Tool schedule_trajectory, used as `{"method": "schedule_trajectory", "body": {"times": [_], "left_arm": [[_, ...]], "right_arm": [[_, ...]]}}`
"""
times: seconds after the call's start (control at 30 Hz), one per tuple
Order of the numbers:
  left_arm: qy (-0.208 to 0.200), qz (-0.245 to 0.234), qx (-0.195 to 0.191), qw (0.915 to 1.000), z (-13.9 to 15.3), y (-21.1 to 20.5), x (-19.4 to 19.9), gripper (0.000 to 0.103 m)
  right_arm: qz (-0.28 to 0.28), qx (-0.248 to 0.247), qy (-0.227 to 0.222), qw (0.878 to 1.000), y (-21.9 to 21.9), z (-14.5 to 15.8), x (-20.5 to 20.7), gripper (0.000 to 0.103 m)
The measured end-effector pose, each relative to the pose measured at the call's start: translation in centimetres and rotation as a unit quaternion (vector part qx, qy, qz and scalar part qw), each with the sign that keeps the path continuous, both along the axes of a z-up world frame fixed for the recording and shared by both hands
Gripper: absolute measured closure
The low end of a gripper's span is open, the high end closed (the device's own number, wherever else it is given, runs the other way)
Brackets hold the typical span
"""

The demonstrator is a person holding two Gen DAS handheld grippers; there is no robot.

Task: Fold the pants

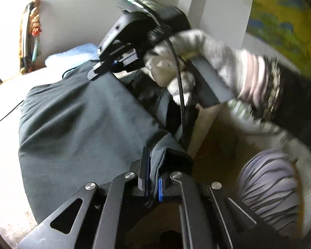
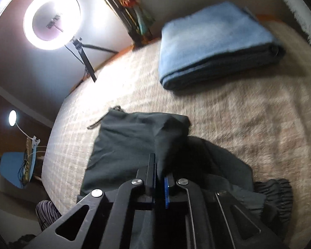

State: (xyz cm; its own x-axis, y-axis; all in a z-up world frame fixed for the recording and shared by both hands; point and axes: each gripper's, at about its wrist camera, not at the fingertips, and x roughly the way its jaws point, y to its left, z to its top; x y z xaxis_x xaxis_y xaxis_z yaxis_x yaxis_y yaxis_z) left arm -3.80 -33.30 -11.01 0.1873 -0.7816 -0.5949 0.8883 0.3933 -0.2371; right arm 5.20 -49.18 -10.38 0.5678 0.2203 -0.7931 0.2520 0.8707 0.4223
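Dark grey-black pants (image 1: pixel 76 124) lie on a beige bed cover (image 2: pixel 228 108). My left gripper (image 1: pixel 155 166) is shut on a fold of the pants' fabric at the near edge. My right gripper (image 2: pixel 160 172) is shut on another fold of the pants (image 2: pixel 126 143) and lifts it off the cover. In the left wrist view the right gripper (image 1: pixel 105 68) shows at upper centre, held by a gloved hand (image 1: pixel 188 62), its fingers down on the far part of the pants. The elastic waistband (image 2: pixel 275 195) bunches at the right.
A folded blue cloth (image 2: pixel 213 45) lies at the far side of the bed; it also shows in the left wrist view (image 1: pixel 72 54). A ring light (image 2: pixel 51 18) on a stand and a small lamp (image 2: pixel 12 117) stand at the left. A striped knee (image 1: pixel 269 186) is near the bed edge.
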Motion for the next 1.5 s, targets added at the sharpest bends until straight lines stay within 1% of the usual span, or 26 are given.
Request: {"method": "schedule_trajectory", "body": {"times": [0.17, 0.23, 0.33, 0.43, 0.5, 0.57, 0.7, 0.8, 0.83, 0.87, 0.9, 0.93, 1.0, 1.03, 1.07, 1.1, 1.23, 1.33, 1.4, 1.5], "left_arm": [[0.022, -0.021, -0.036, 0.9989, 1.6, -1.2, 0.3, 0.099], [0.024, -0.039, -0.045, 0.998, 2.2, -2.6, 0.1, 0.099], [0.011, -0.065, -0.051, 0.9965, 2.8, -5.0, -0.6, 0.099], [0.018, -0.086, -0.059, 0.9944, 2.7, -7.7, -0.5, 0.099], [0.022, -0.096, -0.056, 0.9935, 2.4, -9.2, -0.7, 0.099], [0.025, -0.104, -0.052, 0.9929, 2.0, -10.4, -0.8, 0.099], [0.03, -0.116, -0.037, 0.9922, 1.0, -11.1, -1.7, 0.099], [0.033, -0.119, -0.027, 0.992, 0.7, -11.3, -1.7, 0.099], [0.035, -0.12, -0.024, 0.9919, 0.6, -11.3, -1.7, 0.099], [0.037, -0.122, -0.021, 0.9916, 0.7, -11.2, -1.6, 0.099], [0.038, -0.124, -0.017, 0.9914, 0.7, -11.1, -1.7, 0.097], [0.038, -0.124, -0.012, 0.9915, 0.8, -11.1, -1.7, 0.094], [0.038, -0.126, -0.004, 0.9913, 1.0, -10.7, -1.9, 0.084], [0.036, -0.125, -0.001, 0.9915, 1.1, -10.3, -1.8, 0.074], [0.032, -0.124, 0.002, 0.9918, 1.3, -9.9, -2.0, 0.067], [0.029, -0.119, 0.003, 0.9924, 1.7, -9.1, -2.0, 0.057], [0.024, -0.103, 0.001, 0.9944, 3.0, -5.6, -1.5, 0.056], [0.016, -0.082, 0.001, 0.9965, 3.8, -2.5, -1.0, 0.056], [0.012, -0.07, -0.003, 0.9975, 4.2, -0.3, -0.6, 0.056], [-0.005, -0.046, -0.001, 0.9989, 4.4, 1.9, -0.1, 0.056]], "right_arm": [[0.0, -0.039, -0.021, 0.999, -0.2, 3.2, -1.5, 0.102], [0.0, -0.066, -0.021, 0.998, -0.5, 4.6, -1.9, 0.102], [-0.008, -0.098, -0.017, 0.995, -1.9, 6.0, -2.7, 0.102], [-0.022, -0.121, -0.007, 0.992, -3.7, 6.4, -3.4, 0.102], [-0.029, -0.133, 0.001, 0.991, -4.9, 6.0, -3.7, 0.102], [-0.039, -0.138, 0.016, 0.989, -6.2, 4.8, -3.7, 0.102], [-0.051, -0.123, 0.036, 0.99, -8.0, 1.9, -3.6, 0.102], [-0.051, -0.119, 0.044, 0.991, -8.3, 0.2, -3.2, 0.101], [-0.047, -0.12, 0.049, 0.99, -8.3, -0.1, -3.1, 0.098], [-0.049, -0.123, 0.052, 0.99, -8.3, -0.2, -3.1, 0.092], [-0.054, -0.127, 0.055, 0.989, -8.4, -0.2, -3.2, 0.088], [-0.059, -0.127, 0.052, 0.989, -8.5, 0.1, -3.4, 0.079], [-0.072, -0.128, 0.04, 0.988, -8.7, 1.1, -4.0, 0.074], [-0.079, -0.129, 0.029, 0.988, -8.7, 2.0, -4.5, 0.071], [-0.084, -0.129, 0.022, 0.988, -8.6, 2.6, -4.8, 0.069], [-0.085, -0.129, 0.014, 0.988, -8.3, 3.4, -5.1, 0.069], [-0.068, -0.135, -0.017, 0.988, -6.0, 7.1, -5.9, 0.064], [-0.037, -0.137, -0.035, 0.989, -3.7, 9.2, -5.4, 0.063], [-0.011, -0.135, -0.049, 0.99, -2.0, 10.0, -4.8, 0.061], [0.039, -0.142, -0.05, 0.988, 1.1, 10.2, -2.7, 0.061]]}}
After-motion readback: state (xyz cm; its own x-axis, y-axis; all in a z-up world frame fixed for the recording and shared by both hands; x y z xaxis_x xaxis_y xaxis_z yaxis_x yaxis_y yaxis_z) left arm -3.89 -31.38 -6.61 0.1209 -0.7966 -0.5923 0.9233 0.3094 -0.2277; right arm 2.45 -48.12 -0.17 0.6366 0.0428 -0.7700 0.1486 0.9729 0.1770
